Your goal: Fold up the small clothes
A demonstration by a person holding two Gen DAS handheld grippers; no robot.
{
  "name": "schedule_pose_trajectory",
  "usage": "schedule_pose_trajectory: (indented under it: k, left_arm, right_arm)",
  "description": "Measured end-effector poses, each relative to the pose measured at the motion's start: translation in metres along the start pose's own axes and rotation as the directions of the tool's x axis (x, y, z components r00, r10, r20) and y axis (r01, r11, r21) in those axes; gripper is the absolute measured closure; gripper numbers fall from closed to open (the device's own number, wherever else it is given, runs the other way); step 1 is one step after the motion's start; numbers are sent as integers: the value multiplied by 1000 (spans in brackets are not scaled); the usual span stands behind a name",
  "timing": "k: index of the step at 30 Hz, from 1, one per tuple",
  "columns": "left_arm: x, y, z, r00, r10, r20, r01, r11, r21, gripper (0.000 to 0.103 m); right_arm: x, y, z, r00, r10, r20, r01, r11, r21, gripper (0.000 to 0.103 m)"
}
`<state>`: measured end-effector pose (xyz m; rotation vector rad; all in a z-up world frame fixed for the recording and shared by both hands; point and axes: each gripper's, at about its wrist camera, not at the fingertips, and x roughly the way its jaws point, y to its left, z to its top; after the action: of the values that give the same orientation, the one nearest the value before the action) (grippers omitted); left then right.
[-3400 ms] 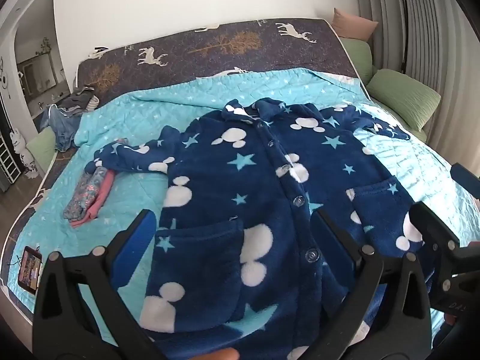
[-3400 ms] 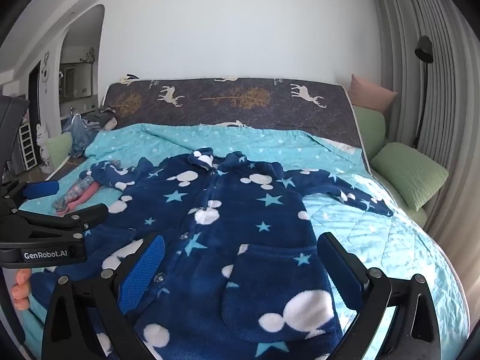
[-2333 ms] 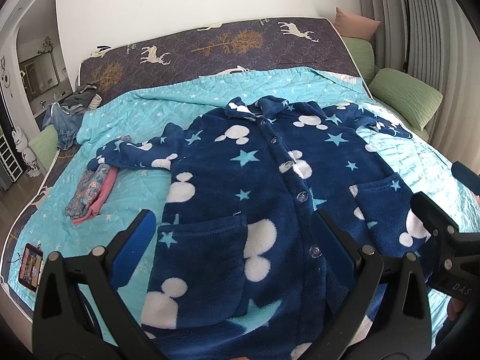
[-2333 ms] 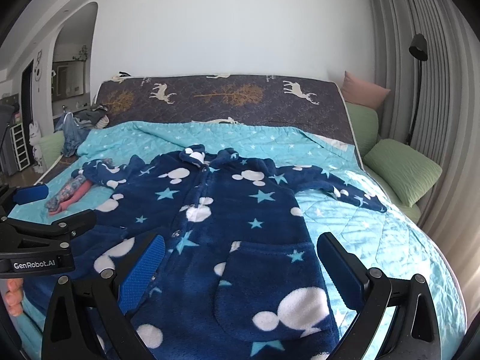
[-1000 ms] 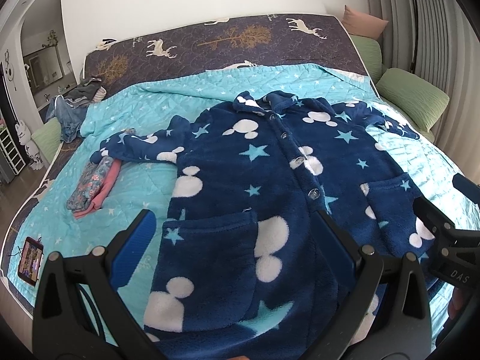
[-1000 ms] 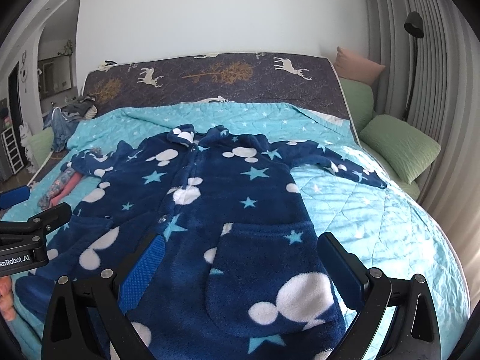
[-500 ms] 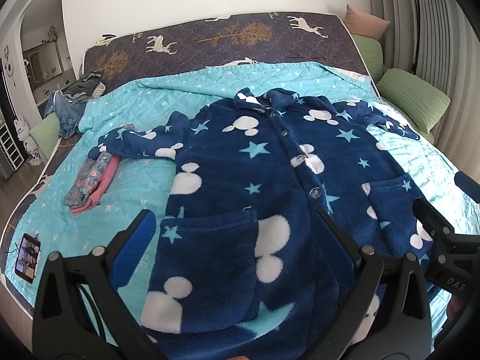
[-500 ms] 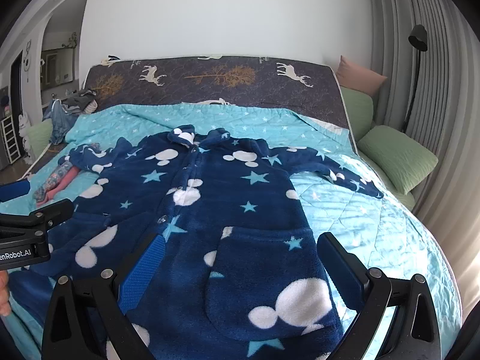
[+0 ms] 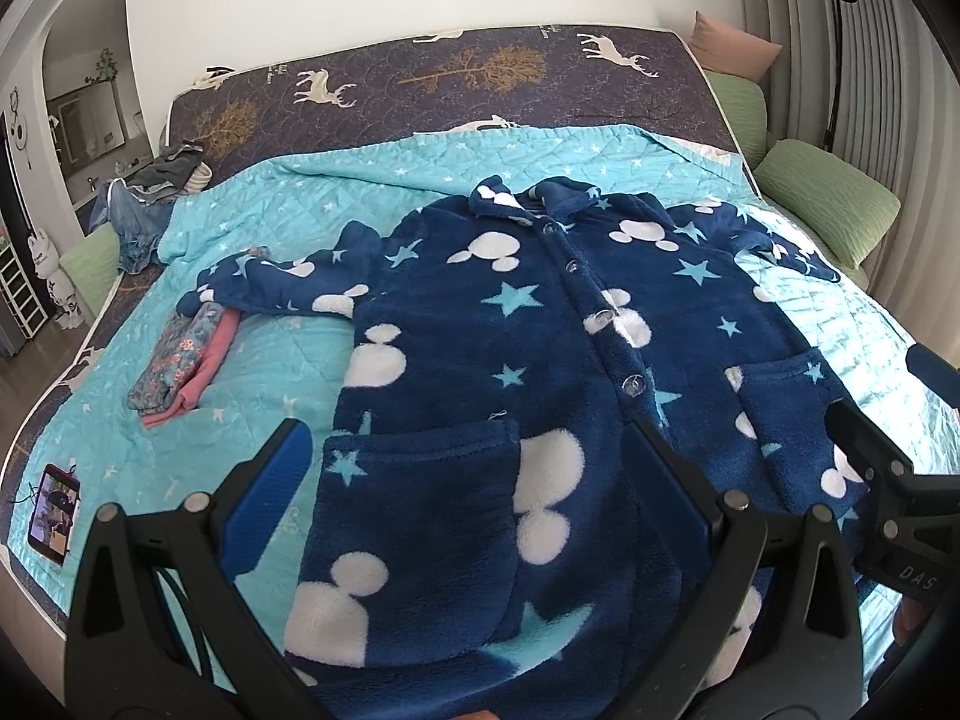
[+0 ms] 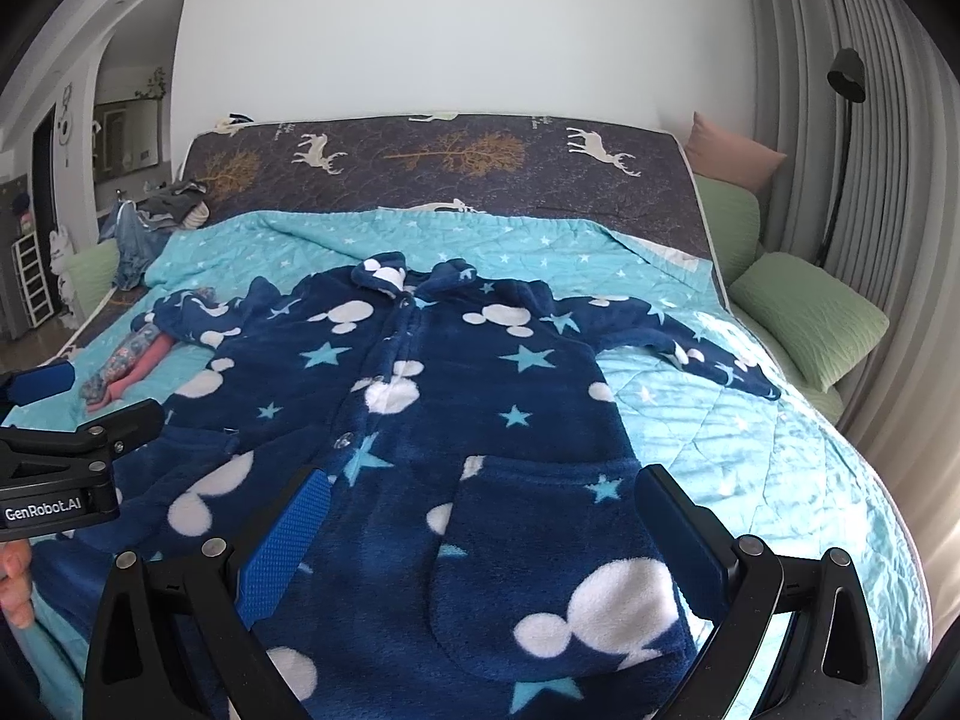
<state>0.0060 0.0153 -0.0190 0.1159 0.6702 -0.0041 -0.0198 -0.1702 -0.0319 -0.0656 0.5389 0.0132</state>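
Note:
A navy fleece robe with white mouse heads and blue stars lies flat, buttoned and face up, on the turquoise quilt; it also shows in the right wrist view. Its sleeves spread to both sides. My left gripper is open and empty above the robe's lower left pocket. My right gripper is open and empty above the lower right pocket. Each gripper shows at the edge of the other's view.
A folded floral and pink garment lies left of the robe. A phone sits at the bed's front left corner. A pile of clothes lies at the far left. Green pillows and a floor lamp stand on the right.
Both grippers have stayed open over the robe's hem, shifting and tilting only slightly. The robe has not moved.

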Motion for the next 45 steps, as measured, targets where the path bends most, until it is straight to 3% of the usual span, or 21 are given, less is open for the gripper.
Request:
schedule_pose_trajectory:
  k: [9,14,19,23,27,32,35,37,38,39,41,44,45]
  left_arm:
    - [2,3,0,1000,-11,-8,11,1000,-10,1]
    - [9,30,8,992,-127,-2,126,985,-119,1]
    - [20,66,17,998,-45,50,53,982,-183,1]
    - [55,116,31,1000,-19,3,19,965,-260,1]
    - [103,193,45,999,23,-29,-33,907,-419,1]
    - [180,255,50,991,-79,-109,6,836,-549,1]
    - [222,283,44,985,-105,-136,-9,759,-651,1]
    - [253,298,39,979,-137,-151,-18,681,-732,1]
    - [262,301,38,976,-152,-156,-19,655,-756,1]
    - [277,307,35,971,-178,-156,-17,606,-795,1]
    - [299,312,33,963,-211,-166,-25,544,-839,1]
    - [318,315,35,961,-212,-177,-48,502,-863,2]
    - [324,317,37,962,-212,-172,-47,493,-869,9]
  right_arm:
    - [1,-2,3,1000,26,-16,-25,999,28,0]
    - [10,-4,11,999,-13,-52,15,999,46,0]
    - [25,-3,9,993,-50,-105,53,998,27,0]
    - [33,3,3,987,50,-153,-51,999,-5,0]
    - [26,11,5,995,33,-96,-37,998,-50,0]
    - [29,14,15,995,40,-90,-44,998,-45,0]
    - [39,15,20,994,37,-104,-40,999,-30,0]
    - [48,15,24,993,36,-116,-38,999,-21,0]
    - [50,15,26,992,34,-119,-37,999,-18,0]
    - [54,15,28,992,34,-122,-36,999,-14,0]
    - [62,15,35,991,41,-127,-42,999,-2,0]
    - [75,16,50,989,65,-131,-64,998,16,0]
    - [78,16,55,989,72,-130,-71,997,19,0]
